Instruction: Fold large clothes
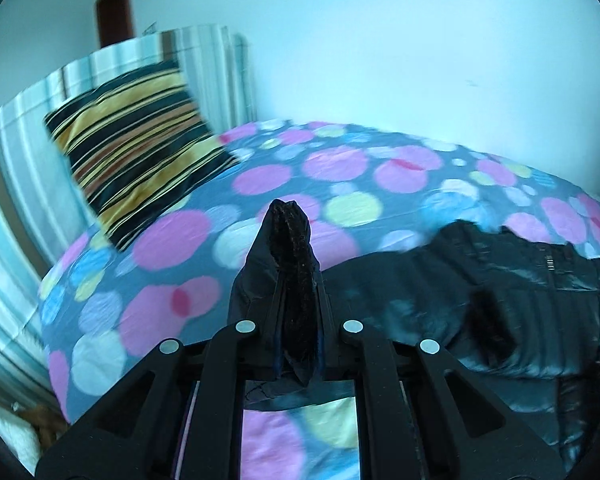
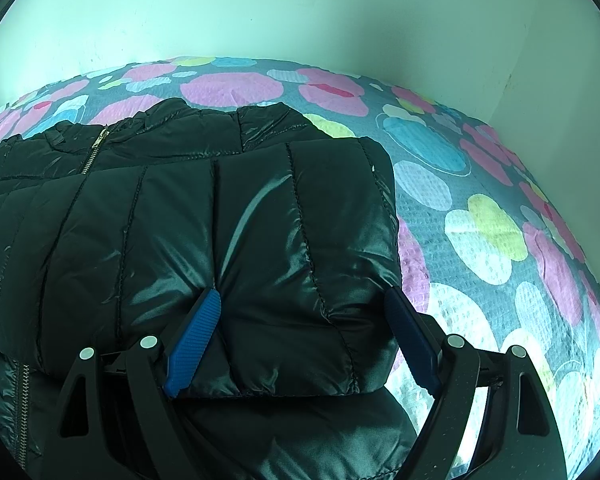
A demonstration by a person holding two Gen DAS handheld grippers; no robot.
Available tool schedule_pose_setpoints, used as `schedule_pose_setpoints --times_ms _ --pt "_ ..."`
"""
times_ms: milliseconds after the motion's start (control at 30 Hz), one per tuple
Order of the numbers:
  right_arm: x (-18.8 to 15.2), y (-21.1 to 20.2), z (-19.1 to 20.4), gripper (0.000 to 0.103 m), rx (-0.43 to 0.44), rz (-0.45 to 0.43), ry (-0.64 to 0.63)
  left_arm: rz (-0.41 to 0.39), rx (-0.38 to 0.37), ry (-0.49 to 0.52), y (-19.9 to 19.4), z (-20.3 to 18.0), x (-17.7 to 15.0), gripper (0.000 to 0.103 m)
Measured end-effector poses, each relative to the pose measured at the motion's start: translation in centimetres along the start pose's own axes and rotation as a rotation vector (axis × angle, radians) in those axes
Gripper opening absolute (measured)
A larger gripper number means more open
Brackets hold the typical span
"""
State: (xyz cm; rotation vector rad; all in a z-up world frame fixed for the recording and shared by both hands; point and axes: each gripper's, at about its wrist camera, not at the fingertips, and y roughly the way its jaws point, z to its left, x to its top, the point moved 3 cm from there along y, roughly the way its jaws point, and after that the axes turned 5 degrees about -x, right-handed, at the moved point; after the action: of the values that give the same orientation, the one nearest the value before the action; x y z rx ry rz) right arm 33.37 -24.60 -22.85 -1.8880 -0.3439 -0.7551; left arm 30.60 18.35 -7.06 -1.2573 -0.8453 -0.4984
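A shiny black quilted puffer jacket (image 2: 180,220) lies on a bed with a dotted cover (image 2: 480,220). Its right sleeve is folded across the front. My right gripper (image 2: 304,300) is open, its blue pads (image 2: 196,340) spread either side of the sleeve's cuff end, resting on the jacket. My left gripper (image 1: 296,276) is shut on a fur-trimmed black fold of the jacket (image 1: 294,248) and holds it up above the bed. The rest of the jacket (image 1: 500,288) lies to its right.
A striped yellow and black pillow (image 1: 136,160) leans on a striped headboard cushion (image 1: 20,184) at the left. Pale walls (image 2: 300,12) border the bed at the back and right. The zipper (image 2: 94,148) runs down the jacket's left part.
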Motion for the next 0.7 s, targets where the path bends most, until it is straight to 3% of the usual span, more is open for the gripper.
schedule_pose_setpoints --times_ms 267,500,700 --pt "0.0 0.0 0.0 0.082 0.000 0.000 0.003 -0.042 -0.161 0.155 0.0 -13.9 2.5 0.011" --pt "0.0 0.1 0.1 0.082 0.002 0.000 0.005 -0.013 -0.294 0.283 0.6 -25.5 1.1 0.011" --pt "0.1 0.2 0.2 0.082 0.008 0.000 0.011 0.048 -0.383 0.363 1.5 -32.0 -1.7 0.011"
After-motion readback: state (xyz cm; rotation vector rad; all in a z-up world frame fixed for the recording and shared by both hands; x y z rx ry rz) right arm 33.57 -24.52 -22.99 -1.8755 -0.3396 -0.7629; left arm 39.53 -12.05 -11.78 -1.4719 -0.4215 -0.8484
